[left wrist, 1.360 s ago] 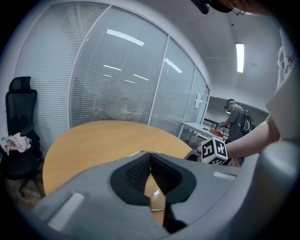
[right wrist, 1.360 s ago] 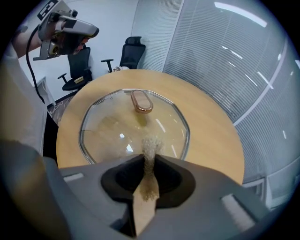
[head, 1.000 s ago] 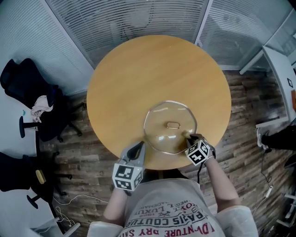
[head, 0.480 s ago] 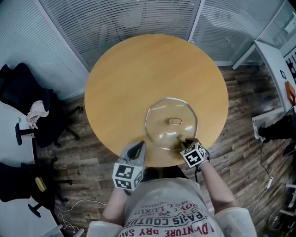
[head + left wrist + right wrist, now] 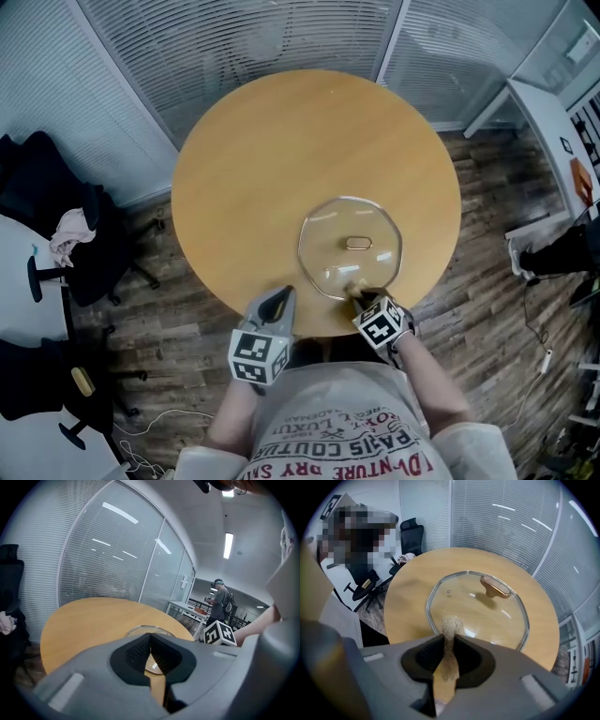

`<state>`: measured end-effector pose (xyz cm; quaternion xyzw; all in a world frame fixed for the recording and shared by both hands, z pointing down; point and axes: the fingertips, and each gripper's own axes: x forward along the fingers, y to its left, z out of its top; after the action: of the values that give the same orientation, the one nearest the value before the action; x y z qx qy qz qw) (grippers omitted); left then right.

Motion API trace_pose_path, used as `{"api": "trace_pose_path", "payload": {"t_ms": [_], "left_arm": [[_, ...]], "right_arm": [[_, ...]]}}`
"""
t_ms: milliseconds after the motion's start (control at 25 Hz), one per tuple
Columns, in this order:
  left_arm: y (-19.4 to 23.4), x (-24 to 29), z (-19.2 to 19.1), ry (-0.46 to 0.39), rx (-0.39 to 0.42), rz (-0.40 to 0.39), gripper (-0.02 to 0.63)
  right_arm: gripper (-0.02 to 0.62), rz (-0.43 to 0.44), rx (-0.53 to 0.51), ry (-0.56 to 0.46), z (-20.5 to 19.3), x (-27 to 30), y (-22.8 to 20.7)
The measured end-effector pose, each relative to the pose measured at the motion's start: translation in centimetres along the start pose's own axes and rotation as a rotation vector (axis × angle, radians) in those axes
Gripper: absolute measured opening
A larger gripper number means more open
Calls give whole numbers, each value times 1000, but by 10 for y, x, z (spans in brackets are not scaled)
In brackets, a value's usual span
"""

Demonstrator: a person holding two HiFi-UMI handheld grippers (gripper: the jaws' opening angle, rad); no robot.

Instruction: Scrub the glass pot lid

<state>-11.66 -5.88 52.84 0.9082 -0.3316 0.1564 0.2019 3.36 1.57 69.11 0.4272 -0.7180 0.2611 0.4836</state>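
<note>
Head view: the glass pot lid (image 5: 350,247) lay flat near the round table's (image 5: 253,169) front edge, just ahead of the right gripper (image 5: 359,296); the left gripper (image 5: 277,304) hung to the lid's left, apart from it. Left gripper view: its jaws were pressed together on nothing, with the lid ahead and to the right. Right gripper view: its jaws pinched a tan scrub pad (image 5: 450,624) at the lid's near rim, with open glass and the knob (image 5: 495,587) beyond.

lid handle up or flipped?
Handle up. The lid lies flat on the table, rim down, with its knob on top.
</note>
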Motion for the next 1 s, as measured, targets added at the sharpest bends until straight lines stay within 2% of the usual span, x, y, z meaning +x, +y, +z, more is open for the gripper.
{"api": "trace_pose_path", "payload": {"t_ms": [160,360,560,720,840,1000], "left_arm": [[6,-4,0,-10,-4,3,8],[7,-5,10,-36,1,26,8],[9,-2,23,-60,5,77,8],[9,3,32,-61,13,132,8],[14,6,40,-74,-1,188,8],[21,10,44,-78,-37,258,8]], "right_arm": [[64,34,-34,-4,8,0,13],[64,23,-82,-94,37,-25,2],[64,0,-116,-193,77,-46,-38],[64,-22,-183,-238,110,-56,-80],[64,-24,-204,-239,129,-50,-114],[64,-2,-236,-189,144,-22,-149]]}}
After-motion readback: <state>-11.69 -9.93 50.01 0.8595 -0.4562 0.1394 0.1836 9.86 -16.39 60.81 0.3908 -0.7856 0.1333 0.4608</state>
